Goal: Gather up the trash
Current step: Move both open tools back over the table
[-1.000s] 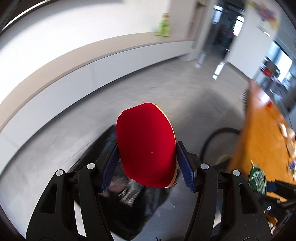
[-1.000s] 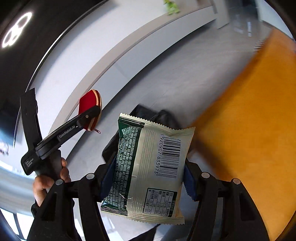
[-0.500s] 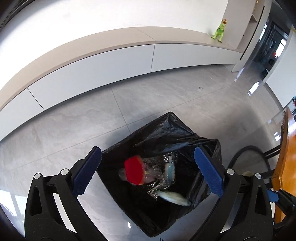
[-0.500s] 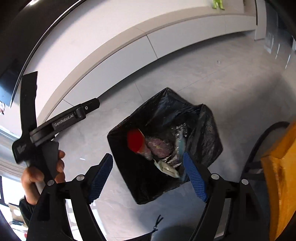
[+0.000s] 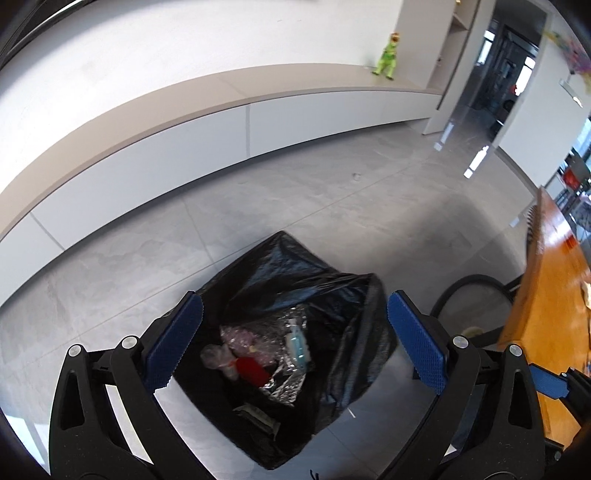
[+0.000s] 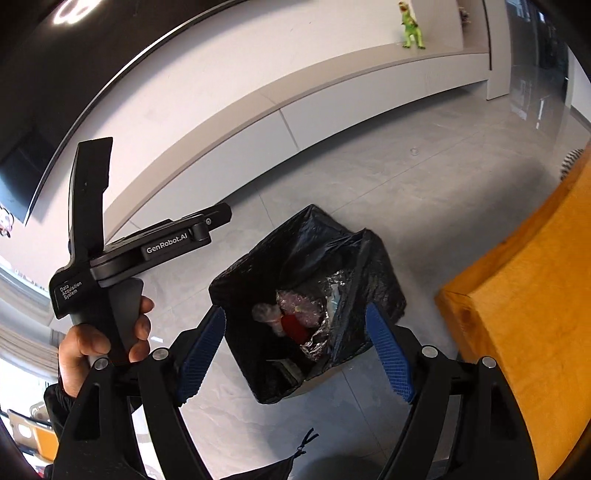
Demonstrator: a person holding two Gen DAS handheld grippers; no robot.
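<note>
A bin lined with a black bag (image 5: 325, 291) (image 6: 332, 243) stands on the grey floor. Inside lie a red paddle (image 5: 253, 369) (image 6: 293, 326), a green-white snack packet (image 5: 258, 413) (image 6: 290, 367), silver foil and clear wrappers. My left gripper (image 5: 295, 343) is open and empty above the bin. My right gripper (image 6: 295, 347) is open and empty above the bin too. The left gripper's body (image 6: 147, 251) and the hand holding it show at the left in the right wrist view.
An orange wooden table (image 5: 546, 302) (image 6: 524, 295) stands to the right of the bin. A black chair (image 5: 476, 299) sits beside it. A long white low cabinet (image 5: 258, 122) runs along the wall, with a green toy dinosaur (image 5: 386, 55) (image 6: 410, 26) on it.
Both grippers opened over the bin. The red paddle fell from the left one and the snack packet from the right one into the bag, where they now lie.
</note>
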